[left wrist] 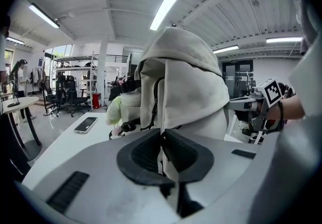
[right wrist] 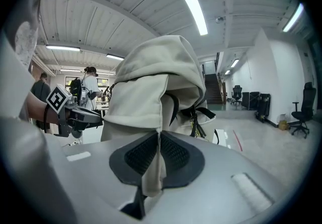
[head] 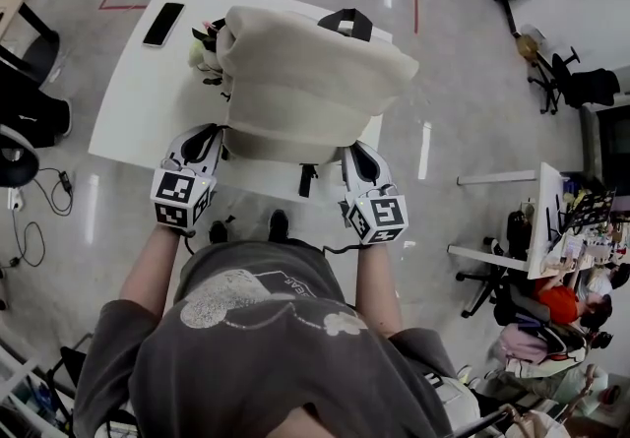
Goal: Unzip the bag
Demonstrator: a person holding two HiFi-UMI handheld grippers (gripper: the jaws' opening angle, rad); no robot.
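Left gripper view: the left gripper (left wrist: 162,143) has its jaws pressed together on a fold of cream cloth, the lower edge of the bag (left wrist: 183,79). The bag rises straight ahead of and above the jaws, with its top flap folded over.

In the right gripper view, the right gripper (right wrist: 159,143) is clamped in the same way on a fold of the bag's other near corner. The bag's bulk (right wrist: 148,79) lies directly beyond the jaws.

The head view shows both grippers at the bag's near edge, one at each corner. The bag's long axis runs away from them across the white table (head: 128,111), so neither hand is nearer. No zip shows plainly. A dark strip (left wrist: 156,99) just beyond the left jaws may be a zip or a strap; I cannot tell which.

A phone (head: 163,24) lies well beyond the left gripper. No brand shows on the bag. The cubes carry only square markers, and the T-shirt print (head: 295,281) is too small to read.
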